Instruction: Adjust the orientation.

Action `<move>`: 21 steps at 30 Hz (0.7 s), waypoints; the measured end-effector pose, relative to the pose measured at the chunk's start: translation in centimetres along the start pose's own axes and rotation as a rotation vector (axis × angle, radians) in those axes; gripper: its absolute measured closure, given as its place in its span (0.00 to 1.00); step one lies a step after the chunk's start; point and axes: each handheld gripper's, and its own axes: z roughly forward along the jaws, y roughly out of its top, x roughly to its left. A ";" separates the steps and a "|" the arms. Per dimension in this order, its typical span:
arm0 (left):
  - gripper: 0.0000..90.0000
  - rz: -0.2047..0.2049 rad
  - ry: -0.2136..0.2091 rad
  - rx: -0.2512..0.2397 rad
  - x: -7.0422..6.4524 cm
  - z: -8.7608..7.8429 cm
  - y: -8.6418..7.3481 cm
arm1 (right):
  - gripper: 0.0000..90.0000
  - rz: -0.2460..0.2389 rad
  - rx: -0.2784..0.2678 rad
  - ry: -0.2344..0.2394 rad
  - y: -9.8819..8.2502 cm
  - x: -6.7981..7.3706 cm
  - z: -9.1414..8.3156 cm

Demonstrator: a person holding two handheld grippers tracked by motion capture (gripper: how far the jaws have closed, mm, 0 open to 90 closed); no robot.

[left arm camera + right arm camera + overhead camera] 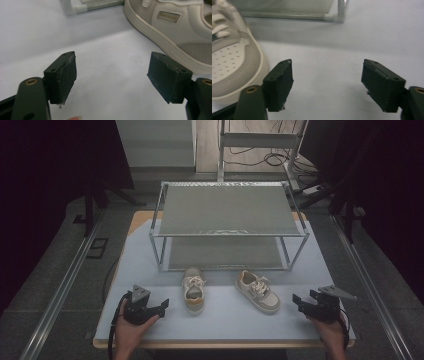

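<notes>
Two tools rest low over a pale blue tabletop (225, 320), each held in a person's hand and each with jaws spread wide and nothing between them. The left tool (162, 305), at about 8 o'clock in the high view, points toward the left sneaker (193, 290), which lies just beyond its tips at 3 o'clock; in the left gripper view (111, 77) the shoe's beige sidewall (175, 30) fills the 1 o'clock corner, near the right-hand jaw but apart from it. The right tool (298, 302), at about 4 o'clock, faces the right sneaker (258, 291), well apart from it; the right gripper view (327, 82) shows that shoe's perforated toe (232, 62) at 9 o'clock, just beside the left-hand jaw. Both sneakers sit on the tabletop, side by side in front of a two-tier metal shoe rack (227, 210), standing at 12 o'clock.
</notes>
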 end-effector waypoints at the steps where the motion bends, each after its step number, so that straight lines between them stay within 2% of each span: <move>1: 0.27 -0.004 -0.007 0.003 -0.1 0.1 0.0 | 0.33 -0.008 -0.002 -0.002 0.1 0.0 -0.1; 3: 0.28 -0.005 -0.012 0.010 -0.1 0.2 0.0 | 0.36 -0.013 -0.007 0.001 0.1 0.1 -0.2; 5: 0.28 -0.005 -0.012 0.032 -0.2 0.5 -0.1 | 0.45 -0.025 -0.036 0.035 0.4 0.2 -0.6; 6: 0.28 -0.005 -0.012 0.032 -0.2 0.5 -0.1 | 0.45 -0.025 -0.036 0.035 0.4 0.2 -0.6; 7: 0.28 -0.004 -0.007 0.042 -0.3 0.6 -0.1 | 0.52 -0.040 -0.063 0.058 0.8 0.7 -1.1; 12: 0.28 -0.003 -0.016 0.027 -0.6 0.0 0.1 | 0.69 -0.086 -0.100 0.145 1.6 2.3 -2.2; 13: 0.28 -0.003 -0.016 0.027 -0.6 0.0 0.1 | 0.69 -0.086 -0.100 0.145 1.6 2.3 -2.2; 14: 0.27 0.001 -0.017 0.025 -0.7 -0.2 0.2 | 0.76 -0.116 -0.110 0.176 2.0 3.4 -2.6; 16: 0.27 0.002 -0.020 0.023 -0.8 -0.2 0.3 | 0.78 -0.126 -0.111 0.188 2.1 3.8 -2.7; 18: 0.26 0.004 -0.033 0.025 -1.1 -0.3 0.3 | 0.88 -0.162 -0.111 0.227 2.4 5.0 -3.0; 19: 0.26 0.004 -0.033 0.025 -1.1 -0.3 0.3 | 0.88 -0.162 -0.111 0.227 2.4 5.0 -3.0; 20: 0.26 0.002 -0.057 0.033 -1.2 -0.2 0.4 | 0.93 -0.171 -0.112 0.258 2.5 5.7 -2.9; 21: 0.25 0.002 -0.057 0.033 -1.2 -0.2 0.4 | 0.95 -0.176 -0.112 0.269 2.6 6.0 -2.9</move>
